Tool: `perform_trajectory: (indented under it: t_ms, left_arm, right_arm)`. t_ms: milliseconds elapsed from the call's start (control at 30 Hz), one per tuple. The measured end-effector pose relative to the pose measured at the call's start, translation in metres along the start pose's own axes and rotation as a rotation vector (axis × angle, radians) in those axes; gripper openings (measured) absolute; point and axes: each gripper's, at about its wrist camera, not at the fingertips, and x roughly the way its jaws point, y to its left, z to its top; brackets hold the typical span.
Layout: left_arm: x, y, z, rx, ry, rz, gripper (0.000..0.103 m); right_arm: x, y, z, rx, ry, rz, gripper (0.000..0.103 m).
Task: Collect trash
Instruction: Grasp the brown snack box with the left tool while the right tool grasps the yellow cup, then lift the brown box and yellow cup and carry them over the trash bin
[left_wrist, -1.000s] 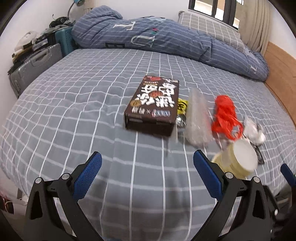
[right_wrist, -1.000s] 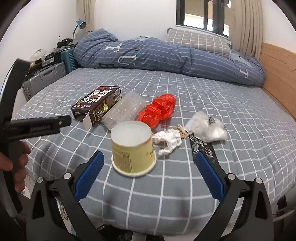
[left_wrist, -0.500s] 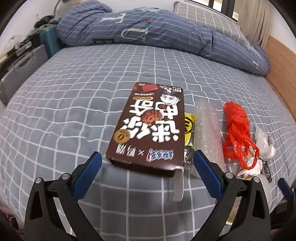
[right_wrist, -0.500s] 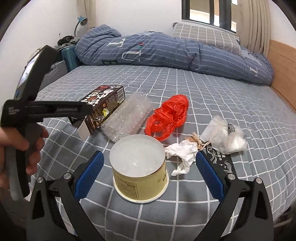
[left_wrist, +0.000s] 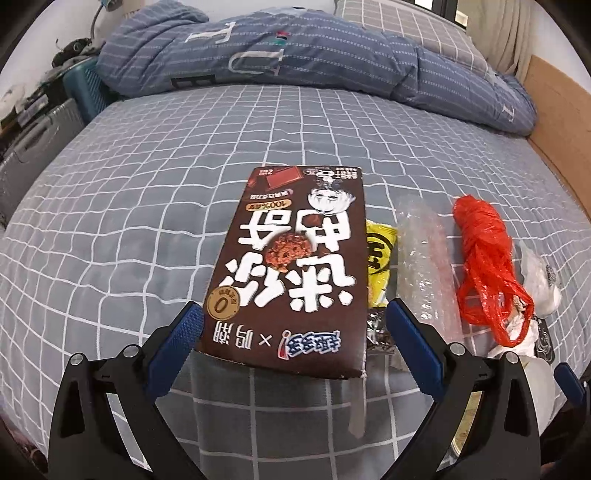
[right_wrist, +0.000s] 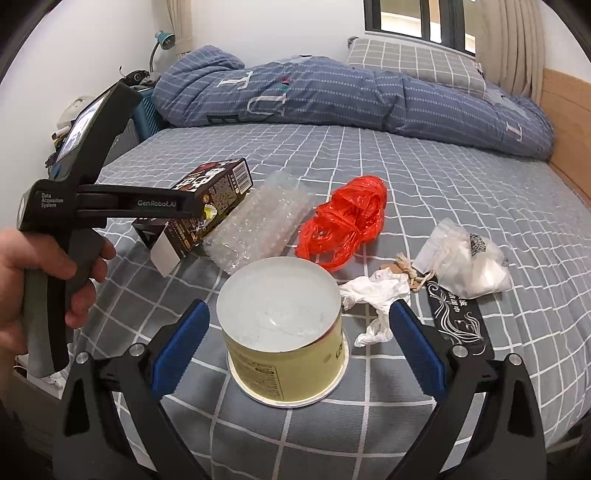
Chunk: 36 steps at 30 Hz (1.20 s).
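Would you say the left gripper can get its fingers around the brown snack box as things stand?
Probably yes. The left gripper is open with the brown snack box lying between its blue pads, nothing in between; the yellow wrapper beside it might get pinched too.

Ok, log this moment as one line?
left hand-held gripper: open, straddling brown snack box | right hand-held gripper: open, around upturned yellow cup | nothing grasped

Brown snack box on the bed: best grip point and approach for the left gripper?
Take the brown snack box across its two long side edges near the open near end, coming in low from the bed's foot. It lies flat, long axis pointing away, and already sits between the open left gripper.
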Motion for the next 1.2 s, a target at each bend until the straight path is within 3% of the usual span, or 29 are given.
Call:
perform_trajectory:
  t_ms: [300, 667, 800, 1200]
  left_arm:
    - [0.007, 0.014, 0.000, -0.040, 0.008, 0.012, 0.097]
    - [0.016, 0.021, -0.002, -0.073, 0.043, -0.041, 0.095]
    - [0.014, 0.021, -0.004, -0.063, 0.023, -0.058, 0.092]
    - [-0.003, 0.020, -0.004, -0.081, -0.059, -0.011, 0.091]
  right_arm:
    - [0.004, -0.001, -0.002, 0.005, 0.003, 0.011, 0.090]
    - [0.006, -0.003, -0.003, 0.020, 0.010, 0.032, 0.089]
    - [0.009, -0.004, -0.003, 0.027, 0.028, 0.057, 0.068]
    - [-0.001, -0.007, 0.000, 0.049, 0.005, 0.045, 0.067]
